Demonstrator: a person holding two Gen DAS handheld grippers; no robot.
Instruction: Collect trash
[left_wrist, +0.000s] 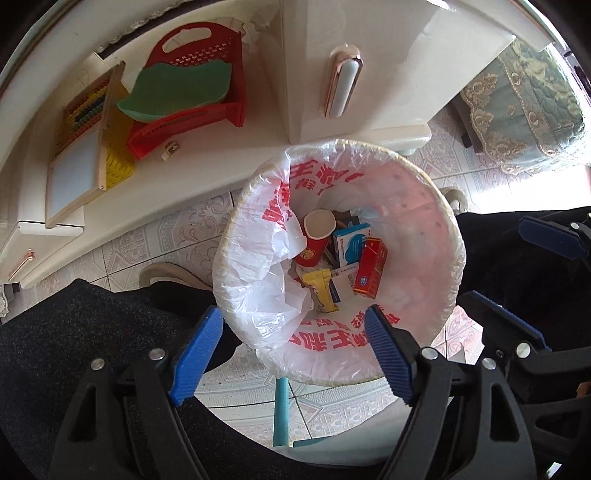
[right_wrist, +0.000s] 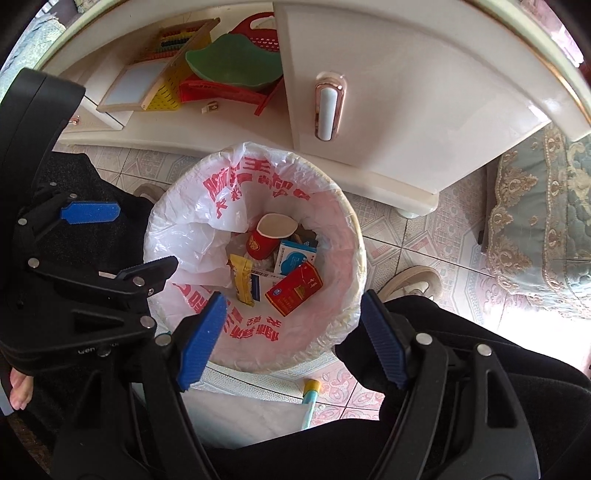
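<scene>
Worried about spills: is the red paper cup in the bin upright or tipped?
Tipped: the red paper cup leans among boxes, its rim facing sideways.

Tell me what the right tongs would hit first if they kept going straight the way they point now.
Probably the near inner wall of the white plastic bag with red print lining the round bin, or the red carton at the bottom. The right tongs stand open and empty above the bin; depth is unclear.

Bright daylight is cast from the right, the tiled floor (left_wrist: 517, 192) is blown out there, and edges are bent by fisheye distortion.
</scene>
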